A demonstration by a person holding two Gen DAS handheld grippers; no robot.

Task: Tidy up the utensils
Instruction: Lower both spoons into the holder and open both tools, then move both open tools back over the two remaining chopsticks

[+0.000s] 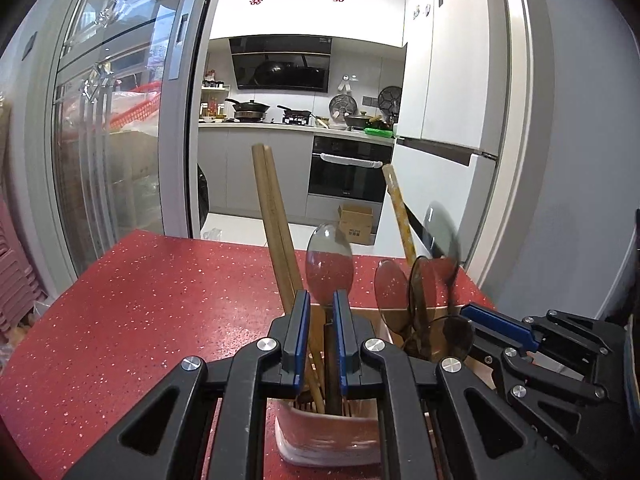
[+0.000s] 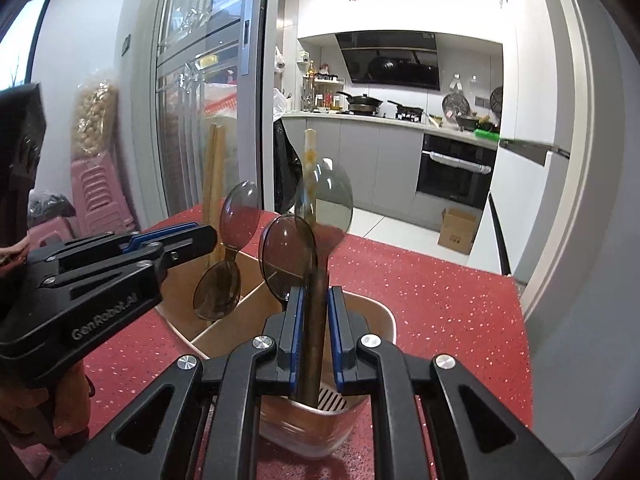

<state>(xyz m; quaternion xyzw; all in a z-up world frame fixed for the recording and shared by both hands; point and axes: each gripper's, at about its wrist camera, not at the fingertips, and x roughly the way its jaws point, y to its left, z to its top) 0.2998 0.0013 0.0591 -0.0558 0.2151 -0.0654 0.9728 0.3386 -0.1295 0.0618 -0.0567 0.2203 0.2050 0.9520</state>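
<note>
My right gripper [image 2: 313, 334] is clenched on the stem of a translucent brown spoon [image 2: 325, 216], low inside the pink utensil holder [image 2: 376, 312] on the red table [image 2: 440, 300]. My left gripper [image 1: 322, 334] straddles another spoon [image 1: 329, 264] beside the wooden chopsticks [image 1: 274, 224]; whether it pinches, I cannot tell. These spoons look light, stiff and slick, so I judge the stem the safest hold.
</note>
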